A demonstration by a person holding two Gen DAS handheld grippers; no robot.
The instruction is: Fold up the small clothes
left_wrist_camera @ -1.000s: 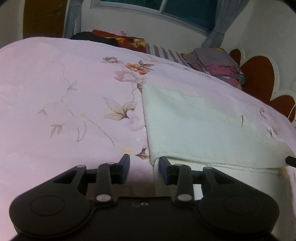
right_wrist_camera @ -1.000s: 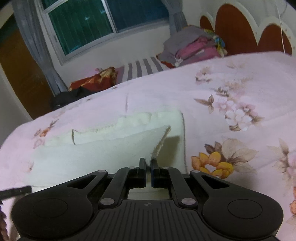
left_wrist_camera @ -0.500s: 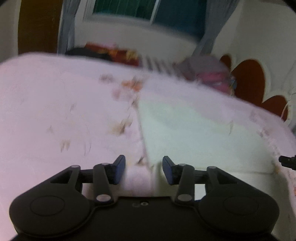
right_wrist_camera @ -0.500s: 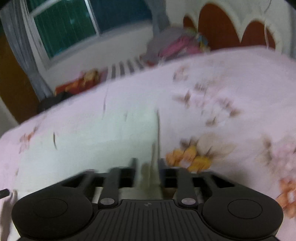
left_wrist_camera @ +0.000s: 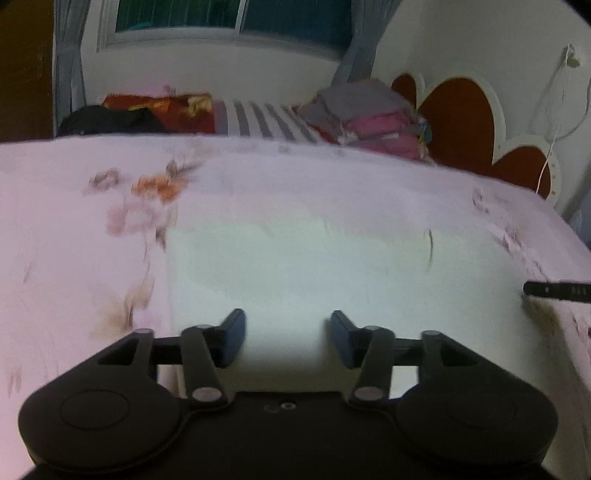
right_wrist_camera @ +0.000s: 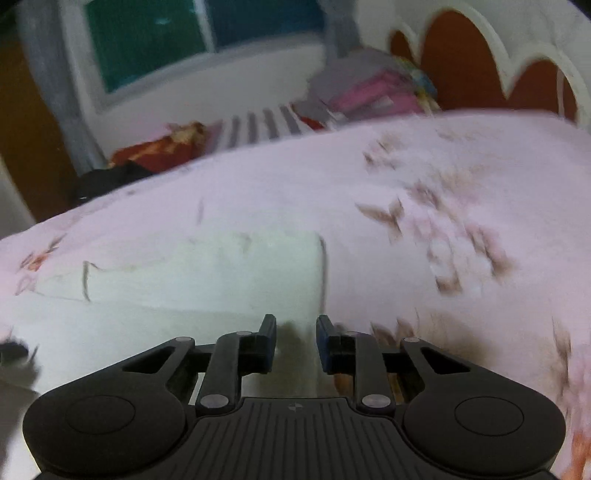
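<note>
One cream cloth [left_wrist_camera: 332,266] lies flat on the bed [left_wrist_camera: 74,258], on the pink floral sheet, with its left edge near an orange flower print. In the right wrist view the same cloth [right_wrist_camera: 207,280] shows a straight right edge and a layer line running across it, so it appears to be folded over once; motion blur makes the number of layers uncertain.

**Step in hand.** Judged from the layout, one fold is laid down and both claws are free of the fabric. The work stands between folds.

**Claw state.**
- Left claw [left_wrist_camera: 287,338]: jaws spread wide, nothing between them. It is positioned over the near edge of the cloth, well inside the left edge.
- Right claw [right_wrist_camera: 295,341]: jaws apart, nothing held. It is positioned at the near right corner of the cloth, with the cloth's right edge running roughly between the jaws.

**Next move.** The next fold probably calls for the following:
1. Lower each claw onto a near corner or edge of the cloth.
2. Pinch all layers together, not the top layer alone.
3. Carry the gripped edge across in step, so that the edges line up.
The fabric is limp, so uneven travel of the two claws is likely to skew the fold.

**Count.**
- Cloth being folded: one.
- Claws: two.
- Stack of folded clothes [left_wrist_camera: 373,118] at the far end, near the headboard [left_wrist_camera: 461,107]: one stack; the number of pieces cannot be told.
- Window [left_wrist_camera: 229,18]: one.
</note>
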